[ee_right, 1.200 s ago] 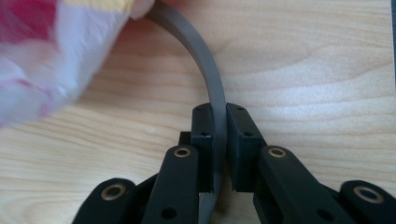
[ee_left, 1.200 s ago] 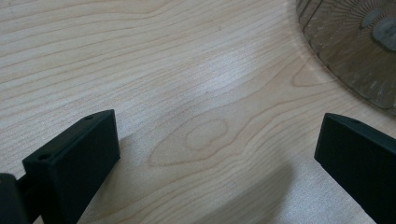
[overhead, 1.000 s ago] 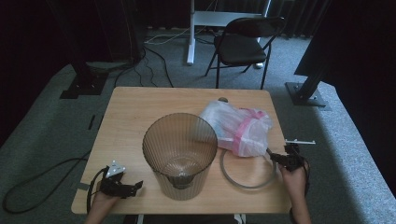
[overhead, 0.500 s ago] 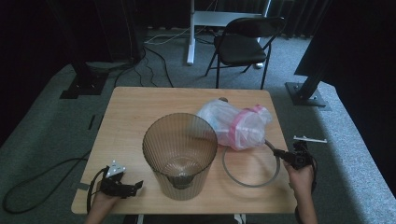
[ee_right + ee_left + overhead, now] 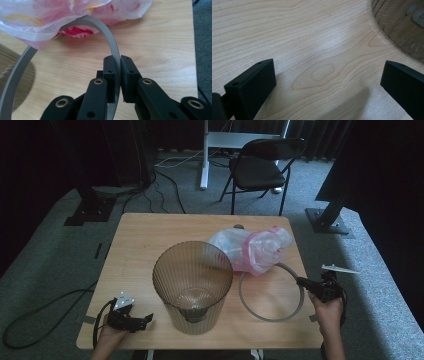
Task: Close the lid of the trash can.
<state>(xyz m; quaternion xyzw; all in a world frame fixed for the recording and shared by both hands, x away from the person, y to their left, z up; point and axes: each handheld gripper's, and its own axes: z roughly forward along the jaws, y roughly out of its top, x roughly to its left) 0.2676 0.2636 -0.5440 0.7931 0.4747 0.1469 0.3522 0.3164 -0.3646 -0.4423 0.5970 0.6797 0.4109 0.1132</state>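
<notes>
The left gripper [image 5: 142, 321] lies low on the worktop [image 5: 150, 240] at its near left corner, jaws spread wide with bare wood between them. Just to its right stands the ribbed, translucent brown bin [image 5: 192, 285], upright and open-topped; through its mouth its bottom shows, with no loose thing to make out inside. Behind the bin's right side lies a crumpled clear and pink plastic bag [image 5: 252, 249], its contents too blurred to tell. The grey ring [image 5: 270, 316] lies to the right of the bin, its far arc tucked under the bag. The right gripper [image 5: 118, 65] is clamped on the ring's right edge. Against a second ago, that gripper and the ring's held side sit higher and farther right; the left gripper has not moved.
</notes>
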